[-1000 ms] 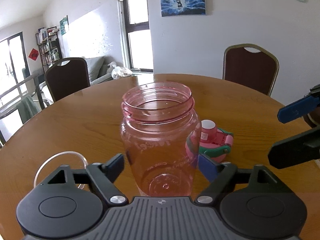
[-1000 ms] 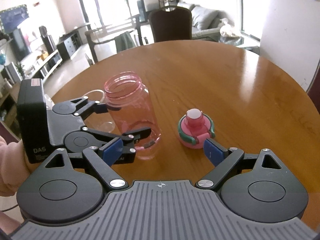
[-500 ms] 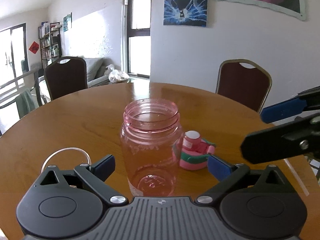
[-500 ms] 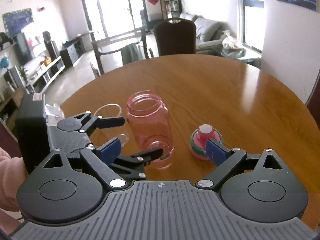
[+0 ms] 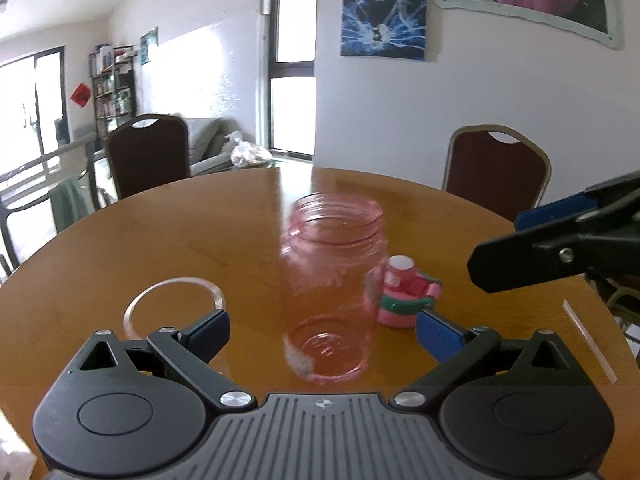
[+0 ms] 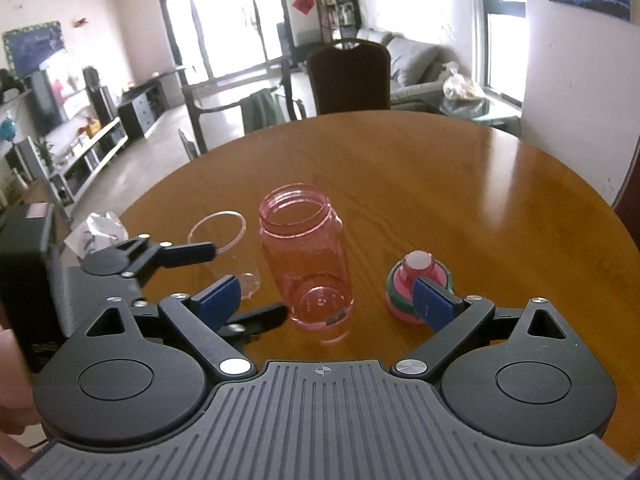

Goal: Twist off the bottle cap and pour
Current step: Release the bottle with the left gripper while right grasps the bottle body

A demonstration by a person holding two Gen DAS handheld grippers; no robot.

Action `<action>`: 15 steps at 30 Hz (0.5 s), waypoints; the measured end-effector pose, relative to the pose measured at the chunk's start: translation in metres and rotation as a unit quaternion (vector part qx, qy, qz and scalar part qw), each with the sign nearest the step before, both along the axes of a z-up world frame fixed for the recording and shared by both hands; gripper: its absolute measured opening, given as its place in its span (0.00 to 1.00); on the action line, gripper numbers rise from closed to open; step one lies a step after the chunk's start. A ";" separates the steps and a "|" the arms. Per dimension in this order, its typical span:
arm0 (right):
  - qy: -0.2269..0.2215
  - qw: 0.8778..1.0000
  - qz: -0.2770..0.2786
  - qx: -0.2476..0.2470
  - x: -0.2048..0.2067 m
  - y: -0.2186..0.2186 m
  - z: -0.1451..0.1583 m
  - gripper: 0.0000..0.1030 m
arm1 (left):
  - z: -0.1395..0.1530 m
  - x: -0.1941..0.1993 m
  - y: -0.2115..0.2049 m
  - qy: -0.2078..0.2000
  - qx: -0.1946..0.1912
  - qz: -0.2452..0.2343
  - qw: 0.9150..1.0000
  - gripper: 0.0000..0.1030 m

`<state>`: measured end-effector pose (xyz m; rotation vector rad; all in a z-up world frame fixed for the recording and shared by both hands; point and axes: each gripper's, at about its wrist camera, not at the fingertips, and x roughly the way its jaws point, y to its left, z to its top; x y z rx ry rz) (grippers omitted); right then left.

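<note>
Now we have pulled both claws back from the bottle; left claw and right claw gape wide, holding nothing. Bottle stands uncapped, cap just beside it, glass opposite: apparently finished.

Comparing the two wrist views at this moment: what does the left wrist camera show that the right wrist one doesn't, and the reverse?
Left wrist only: a thin clear strip on the table near its right edge, and the right gripper from the side.

Right wrist only: crumpled white paper at the table edge, and the left gripper seen whole, open.

Both: the uncapped pink bottle upright, its pink-and-green cap beside it, the clear glass, and the wooden table.
</note>
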<state>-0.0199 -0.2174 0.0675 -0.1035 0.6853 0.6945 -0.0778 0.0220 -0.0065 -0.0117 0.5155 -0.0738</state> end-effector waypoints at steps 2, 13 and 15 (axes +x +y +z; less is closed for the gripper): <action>-0.001 1.000 0.004 0.000 0.002 0.006 -0.003 0.94 | 0.001 -0.004 0.006 -0.008 0.004 0.011 1.000 0.98; -0.026 1.000 0.010 -0.004 0.013 0.040 -0.031 0.88 | -0.015 0.001 0.050 -0.001 -0.002 0.083 0.997 0.98; -0.032 0.999 0.007 -0.010 0.016 0.044 -0.040 0.87 | -0.019 0.006 0.054 -0.003 0.000 0.093 0.996 0.98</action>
